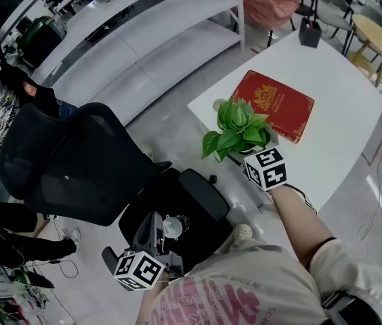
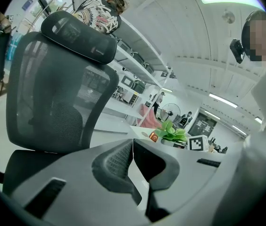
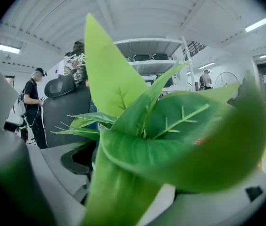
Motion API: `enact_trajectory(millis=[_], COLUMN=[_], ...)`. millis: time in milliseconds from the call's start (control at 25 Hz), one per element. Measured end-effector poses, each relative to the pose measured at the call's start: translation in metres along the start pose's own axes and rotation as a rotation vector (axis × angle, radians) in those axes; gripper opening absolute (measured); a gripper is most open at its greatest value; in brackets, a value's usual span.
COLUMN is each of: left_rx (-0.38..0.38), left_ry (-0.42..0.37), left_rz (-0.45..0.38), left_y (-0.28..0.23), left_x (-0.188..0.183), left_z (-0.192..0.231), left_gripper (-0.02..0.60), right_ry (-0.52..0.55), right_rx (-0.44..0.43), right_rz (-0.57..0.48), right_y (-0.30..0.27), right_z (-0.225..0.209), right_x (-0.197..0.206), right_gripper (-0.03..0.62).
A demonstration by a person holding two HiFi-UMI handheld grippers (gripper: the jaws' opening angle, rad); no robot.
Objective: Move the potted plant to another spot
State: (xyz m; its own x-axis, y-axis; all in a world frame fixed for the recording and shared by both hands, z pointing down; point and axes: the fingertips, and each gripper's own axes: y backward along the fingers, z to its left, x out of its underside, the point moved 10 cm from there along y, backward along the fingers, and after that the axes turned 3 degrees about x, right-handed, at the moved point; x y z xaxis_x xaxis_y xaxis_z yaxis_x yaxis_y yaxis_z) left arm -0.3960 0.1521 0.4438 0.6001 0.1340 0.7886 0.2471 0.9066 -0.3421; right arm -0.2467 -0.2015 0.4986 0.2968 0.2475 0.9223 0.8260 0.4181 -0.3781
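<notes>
While the left gripper is pinched closed, the right gripper spreads wide around the potted plant. Leaves hide its pads.

A black mesh office chair stands on the pale floor beside a white table, white shelving behind

Blurred leaves fill the right gripper view — its fingers mostly covered.

No legible txt; pink shirt print unreadable.
</notes>
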Motion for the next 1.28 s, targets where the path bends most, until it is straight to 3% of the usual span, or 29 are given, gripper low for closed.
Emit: enact_trajectory(millis=[600,920,1280], left_rx=[0.277,0.415,0.533], left_ry=[-0.078,-0.072,-0.096], left_rz=[0.050,0.075,0.113], left_y=[0.056,0.103,0.149], left_x=[-0.016,0.004,0.026], left_z=[-0.038,-0.052,-0.064], left_gripper=[0.025,0.025,0.025], right_ry=[-0.100,-0.127,-0.173], right_rx=[0.225,0.319,0.424], right_rz=[-0.033,-0.062,-0.177], right_y=[0.172,0.274,0.367], right_z=[0.054,0.110,0.158], right_x=[0.018,0.037,0.049], right_gripper=[0.538,0.539,0.540])
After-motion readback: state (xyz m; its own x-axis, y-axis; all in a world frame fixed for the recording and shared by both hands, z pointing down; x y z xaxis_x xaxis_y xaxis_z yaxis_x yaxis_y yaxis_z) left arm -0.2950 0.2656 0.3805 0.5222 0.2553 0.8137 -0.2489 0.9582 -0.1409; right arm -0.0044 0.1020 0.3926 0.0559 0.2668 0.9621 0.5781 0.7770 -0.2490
